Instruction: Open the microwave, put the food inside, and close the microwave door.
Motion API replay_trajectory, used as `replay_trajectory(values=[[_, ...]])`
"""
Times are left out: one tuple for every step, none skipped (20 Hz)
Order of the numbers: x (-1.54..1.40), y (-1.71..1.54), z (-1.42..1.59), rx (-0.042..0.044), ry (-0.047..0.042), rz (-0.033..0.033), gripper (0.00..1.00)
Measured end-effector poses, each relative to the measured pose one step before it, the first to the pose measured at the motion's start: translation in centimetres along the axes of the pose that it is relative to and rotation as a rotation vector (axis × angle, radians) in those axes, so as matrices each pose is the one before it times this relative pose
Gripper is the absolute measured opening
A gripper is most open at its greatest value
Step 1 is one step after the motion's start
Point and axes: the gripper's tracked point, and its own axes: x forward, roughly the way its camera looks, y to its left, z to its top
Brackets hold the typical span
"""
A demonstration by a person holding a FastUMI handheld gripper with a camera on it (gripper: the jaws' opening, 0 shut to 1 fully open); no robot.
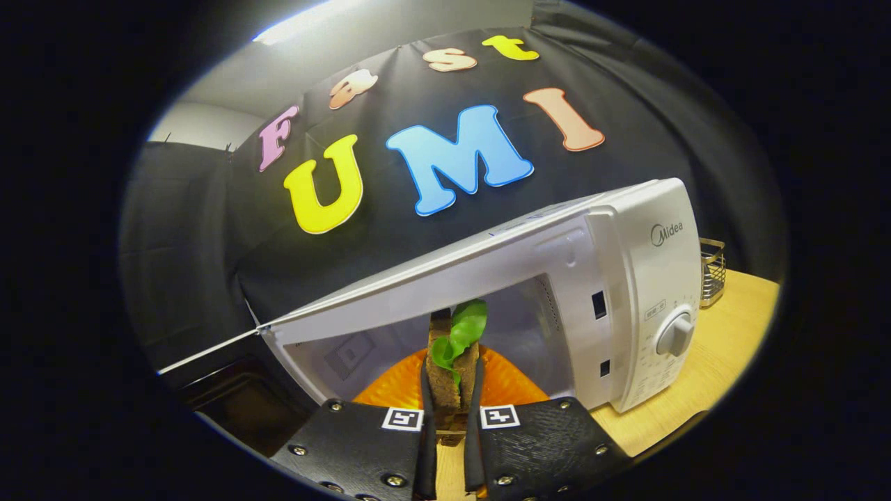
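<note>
Gripper view: tool (451,410) clamps a sandwich (451,369) upright over an orange plate (508,383). Beyond gapes the microwave (626,278), a wire basket (711,271) beside it on the surface (724,348).

Gripper (450,407) jaws nearly closed, gripping.

white microwave (647,278), orange plate (390,386), possibly brown sandwich (445,383), green leaf (459,334)

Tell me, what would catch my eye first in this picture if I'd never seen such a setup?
Probably the sandwich, brown bread with a bright green leaf, clamped upright between the gripper fingers. Right behind it lies an orange plate, at the mouth of the white microwave, whose door is swung open to the side. Beyond the microwave, a small wire basket stands on the wooden table.
</note>
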Motion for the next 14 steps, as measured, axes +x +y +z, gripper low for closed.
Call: replay_trajectory(values=[[0.611,0.013,-0.139,0.02571,-0.00199,-0.00464,0.15],[0.739,0.038,-0.267,0.0253,0.00022,-0.00315,0.17],[0.729,-0.007,-0.387,0.02153,-0.00205,-0.00688,0.17],[0.73,-0.179,-0.367,0.01795,0.00318,-0.01253,0.17],[0.735,-0.275,-0.285,0.01666,0.00258,-0.00971,0.17],[0.799,-0.124,-0.174,0.01585,0.00276,-0.00697,0.17],[0.728,-0.184,-0.179,0.01503,0.00169,-0.00681,0.17],[0.593,-0.275,-0.067,0.01524,-0.0016,-0.01075,0.17],[0.662,-0.238,-0.14,0.01864,-0.00219,-0.00679,0.17],[0.426,-0.178,-0.114,0.01717,-0.00245,-0.00235,0.19],[0.374,-0.184,-0.129,0.01601,-0.0015,-0.00688,0.19],[0.242,-0.006,-0.1,0.01635,-0.00496,0.00337,0.19],[0.228,0.144,-0.117,0.01371,-0.00643,0.00632,0.19],[0.142,0.232,0.019,0.01798,-0.0088,0.01164,0.19]])
